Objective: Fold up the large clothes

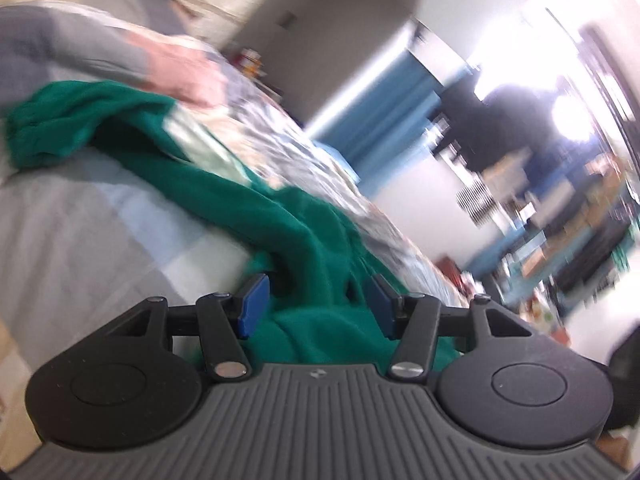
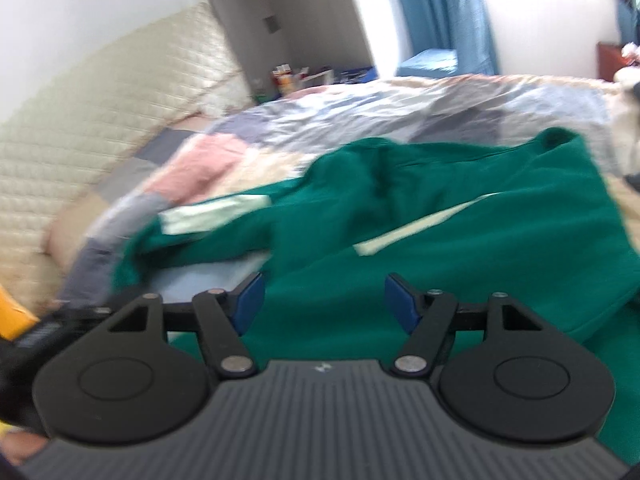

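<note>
Your left gripper (image 1: 316, 304) fingers bracket a bunched fold of the green garment (image 1: 248, 208); grip unclear. Your right gripper (image 2: 325, 302) fingers stand apart, empty, above the garment spread mid-frame on the patchwork bed (image 2: 360, 100), with bare quilt beyond its upper edge.

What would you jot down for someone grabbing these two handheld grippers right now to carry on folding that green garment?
Left gripper: jaws apart, a bunched ridge of the green garment lies between them; the blur hides whether the pads press on it.
Right gripper: jaws open, nothing gripped, over flat green cloth.
Garment: rumpled on the patchwork bedspread, pale stripes showing, one part trailing towards the headboard side.
A hand in a grey sleeve is at the garment's far end in the left view.
Done: no neat fold visible yet.
Left: spread it flat, tuck the sleeves in, fold the body.
</note>
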### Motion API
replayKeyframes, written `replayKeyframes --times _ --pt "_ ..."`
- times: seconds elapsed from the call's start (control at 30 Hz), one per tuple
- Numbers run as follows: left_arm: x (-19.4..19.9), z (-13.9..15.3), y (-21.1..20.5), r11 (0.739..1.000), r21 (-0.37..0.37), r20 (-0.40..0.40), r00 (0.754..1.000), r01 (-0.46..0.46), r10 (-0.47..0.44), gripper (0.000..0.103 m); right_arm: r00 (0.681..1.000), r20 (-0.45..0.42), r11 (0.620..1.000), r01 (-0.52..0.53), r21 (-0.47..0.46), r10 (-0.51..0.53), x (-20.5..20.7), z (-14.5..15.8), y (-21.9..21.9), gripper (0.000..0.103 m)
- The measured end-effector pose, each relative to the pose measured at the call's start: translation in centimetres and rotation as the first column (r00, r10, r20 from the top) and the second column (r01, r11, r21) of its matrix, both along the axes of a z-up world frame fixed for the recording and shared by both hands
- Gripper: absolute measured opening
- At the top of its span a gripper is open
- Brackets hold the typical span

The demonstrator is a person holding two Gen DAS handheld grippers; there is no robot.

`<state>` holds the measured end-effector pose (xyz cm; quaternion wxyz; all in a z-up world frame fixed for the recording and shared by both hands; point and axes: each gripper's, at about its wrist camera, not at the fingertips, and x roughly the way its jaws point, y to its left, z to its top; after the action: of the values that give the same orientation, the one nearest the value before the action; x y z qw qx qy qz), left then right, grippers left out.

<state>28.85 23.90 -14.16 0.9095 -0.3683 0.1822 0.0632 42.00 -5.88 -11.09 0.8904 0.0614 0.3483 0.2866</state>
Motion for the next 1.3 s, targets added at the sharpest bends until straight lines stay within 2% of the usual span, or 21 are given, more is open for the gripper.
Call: replayKeyframes --times 0.1,0.23,0.33,0.47,0.63,0.73,0.83,0.97,1.1,1.3 --pt "1.8 -0.6 -2.0 0.996 0.030 -0.056 0.995 0.082 -0.081 0.059 0.999 -0.007 0.997 0.052 -0.051 -0.053 1.3 -2.2 -1.2 0.068" --pt "4.0 -1.7 -4.0 0.987 0.088 -0.145 0.982 0.138 -0.124 0.045 0.997 0.005 0.992 0.080 -0.100 -0.080 2.7 -5.2 -2.3 0.061" --pt "5.6 -2.8 -5.1 0.980 0.113 -0.214 0.967 0.167 -0.140 0.039 0.996 0.038 0.986 0.085 -0.147 -0.080 3.5 -7.1 -2.8 0.060" --pt "7.3 -4.8 -5.9 0.972 0.167 -0.324 0.940 0.167 -0.106 0.036 0.997 0.034 0.987 0.073 -0.146 -0.069 4.5 -9.0 -3.4 0.059" --pt "8.9 -6.5 -6.6 0.963 0.209 -0.427 0.902 0.170 -0.067 0.033 0.998 0.040 0.979 0.053 -0.195 -0.046 4.9 -10.7 -2.8 0.059" --pt "9.1 -6.9 -6.6 0.961 0.222 -0.434 0.899 0.166 -0.055 0.033 0.997 0.031 0.984 0.068 -0.164 -0.064 5.1 -11.2 -3.1 0.059" --pt "8.9 -6.8 -6.3 0.964 0.219 -0.405 0.913 0.151 -0.051 0.033 0.996 0.028 0.987 0.090 -0.135 -0.087 4.7 -10.6 -3.6 0.059" --pt "8.0 -5.9 -6.1 0.972 0.194 -0.357 0.932 0.137 -0.060 0.036 0.992 0.033 0.991 0.122 -0.063 -0.120 2.9 -8.9 -5.0 0.058" --pt "6.7 -4.6 -6.2 0.975 0.180 -0.328 0.942 0.130 -0.065 0.044 0.989 0.091 0.991 0.124 -0.051 -0.119 0.6 -6.4 -5.9 0.058" --pt "3.4 -1.6 -7.2 0.950 0.294 -0.278 0.960 0.103 -0.018 0.051 0.983 0.118 0.990 0.139 0.015 -0.139 -3.8 -3.7 -8.2 0.059"
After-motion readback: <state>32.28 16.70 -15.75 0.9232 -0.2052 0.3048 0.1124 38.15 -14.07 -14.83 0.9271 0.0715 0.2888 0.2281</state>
